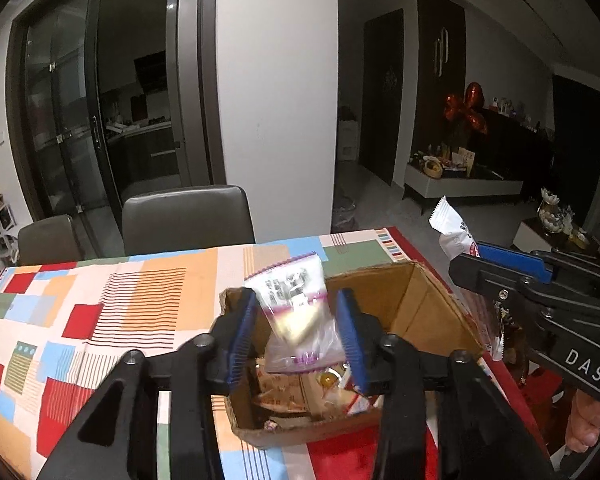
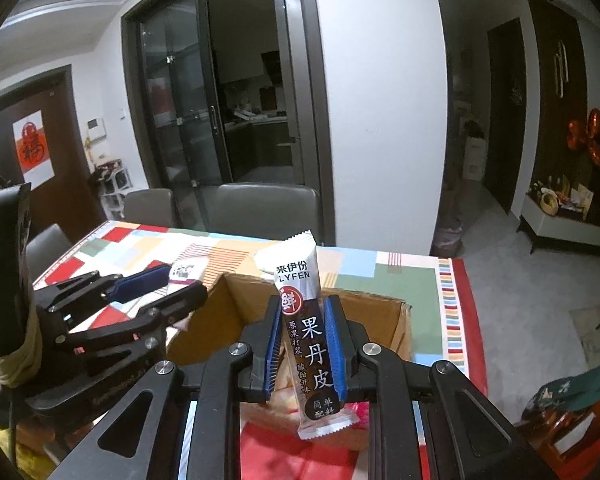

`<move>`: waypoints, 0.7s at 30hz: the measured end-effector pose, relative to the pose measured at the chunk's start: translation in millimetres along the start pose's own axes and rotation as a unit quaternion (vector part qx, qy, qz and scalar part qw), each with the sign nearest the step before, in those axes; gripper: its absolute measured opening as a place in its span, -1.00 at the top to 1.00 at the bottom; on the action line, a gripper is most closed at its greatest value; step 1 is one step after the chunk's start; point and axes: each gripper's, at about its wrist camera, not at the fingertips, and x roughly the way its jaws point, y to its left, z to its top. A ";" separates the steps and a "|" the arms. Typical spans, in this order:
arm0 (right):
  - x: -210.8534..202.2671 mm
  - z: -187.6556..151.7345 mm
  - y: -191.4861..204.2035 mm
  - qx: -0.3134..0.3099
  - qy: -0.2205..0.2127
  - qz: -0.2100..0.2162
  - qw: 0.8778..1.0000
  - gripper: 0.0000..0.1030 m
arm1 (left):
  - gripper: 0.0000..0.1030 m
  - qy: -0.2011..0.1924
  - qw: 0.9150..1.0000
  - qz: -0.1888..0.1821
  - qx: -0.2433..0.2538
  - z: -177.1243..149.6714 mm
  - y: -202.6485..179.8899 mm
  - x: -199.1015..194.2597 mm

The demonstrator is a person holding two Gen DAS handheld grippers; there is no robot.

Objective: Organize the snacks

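An open cardboard box (image 1: 432, 304) stands on the patterned tablecloth (image 1: 100, 304) and holds several snack packets (image 1: 296, 392). My left gripper (image 1: 300, 312) is over the box with its blue pads apart; a clear, purple-trimmed snack bag (image 1: 296, 308) is between them, blurred, touching neither pad. My right gripper (image 2: 303, 340) is shut on an upright white and brown fruit-leather bar (image 2: 306, 320), just in front of the box (image 2: 380, 316). The right gripper shows in the left wrist view (image 1: 476, 256), the left gripper in the right wrist view (image 2: 172, 284).
Two grey chairs (image 1: 188, 216) stand at the table's far side. Behind them are a white pillar (image 1: 276, 92) and glass doors (image 1: 60, 120). The table's right edge (image 2: 464, 312) drops to the floor. A low bench (image 2: 572, 220) with items stands far right.
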 end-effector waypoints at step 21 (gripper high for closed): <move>-59.2 -35.9 14.1 0.017 -0.015 -0.047 0.999 -0.49 | -0.88 -0.056 0.996 0.067 0.000 -37.4 -1.4 -97.0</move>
